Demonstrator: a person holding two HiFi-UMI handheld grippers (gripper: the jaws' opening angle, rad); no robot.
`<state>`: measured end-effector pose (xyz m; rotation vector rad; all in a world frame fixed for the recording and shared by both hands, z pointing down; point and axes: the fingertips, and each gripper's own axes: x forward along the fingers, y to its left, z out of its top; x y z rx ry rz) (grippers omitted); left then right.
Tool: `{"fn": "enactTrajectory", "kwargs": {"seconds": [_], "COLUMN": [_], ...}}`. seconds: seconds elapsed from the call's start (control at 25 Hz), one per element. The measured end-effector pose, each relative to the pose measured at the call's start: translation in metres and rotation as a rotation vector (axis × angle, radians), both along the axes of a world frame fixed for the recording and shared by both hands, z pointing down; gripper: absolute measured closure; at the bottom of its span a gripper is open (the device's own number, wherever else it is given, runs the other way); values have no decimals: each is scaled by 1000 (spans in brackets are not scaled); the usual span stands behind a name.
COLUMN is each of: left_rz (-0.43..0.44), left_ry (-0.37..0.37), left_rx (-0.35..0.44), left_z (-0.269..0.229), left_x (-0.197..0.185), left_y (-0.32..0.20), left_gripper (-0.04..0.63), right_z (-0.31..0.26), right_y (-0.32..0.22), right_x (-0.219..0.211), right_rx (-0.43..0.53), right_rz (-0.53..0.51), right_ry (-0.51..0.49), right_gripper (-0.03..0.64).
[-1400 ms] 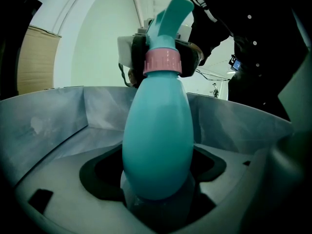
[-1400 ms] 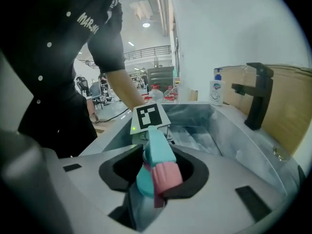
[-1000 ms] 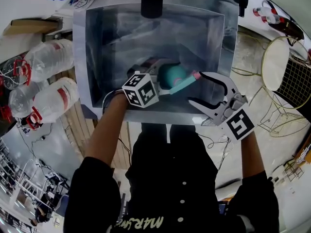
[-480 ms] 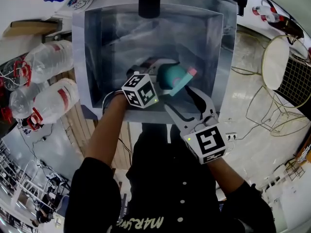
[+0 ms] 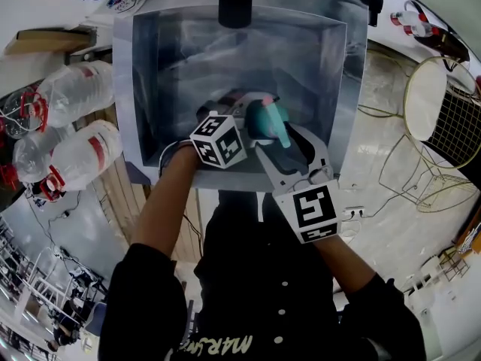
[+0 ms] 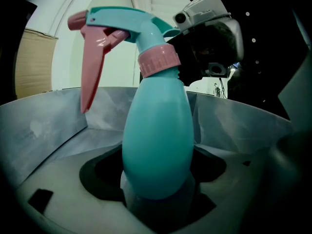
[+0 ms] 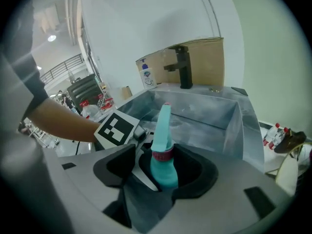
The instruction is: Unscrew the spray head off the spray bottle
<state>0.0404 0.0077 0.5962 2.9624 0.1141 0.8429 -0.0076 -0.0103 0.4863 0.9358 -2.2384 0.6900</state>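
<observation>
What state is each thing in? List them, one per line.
Bottle, gripped at its base, over the sink.
Spray head, still screwed on.
Left hand-held gripper, shut on bottle.
Right hand-held gripper, closing around the pink collar, not yet pressing.
Faucet, no water running.

Your head view is bright and evenly lit, with a soft pale sheen across the walls of the sink (image 5: 150, 74) and straight lines bowing toward the frame's corners. In your left gripper view the spray bottle (image 6: 158, 140) stands sharp against a bright pale backdrop, while the nearest foreground is blurred and dim and the corners go black. Your right gripper view is bright at its centre, a ceiling lamp (image 7: 51, 38) glowing; its rim is dark and smeared.
</observation>
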Motion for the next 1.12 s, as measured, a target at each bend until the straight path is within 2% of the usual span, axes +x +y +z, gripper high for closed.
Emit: {"fn": "enactTrajectory", "kwargs": {"seconds": [0.24,0.6,0.76,0.92,1.12], "left_rz": [-6,-5,-7,-7,-6], "left_ry": [-2,-6,-6,-5,-1], "left_rx": [-7,-5,-5,-4,-6], "left_z": [0,1,1,2,2], "left_x": [1,0,1,1,2], "left_y": [-1,0,0,0,-1], "left_gripper": [198,198,198,198,198], "right_z": [7,6,3,-5,-20], "right_y": [-11,-13,-13,-15,-19], "right_x": [7,8,8,8,9], "right_rx": [81,89,142,240,285], "right_rz": [-22,15,-7,-51,-46], "right_ry": [82,16,4,1,-68], "right_gripper": [449,459,469,472,472]}}
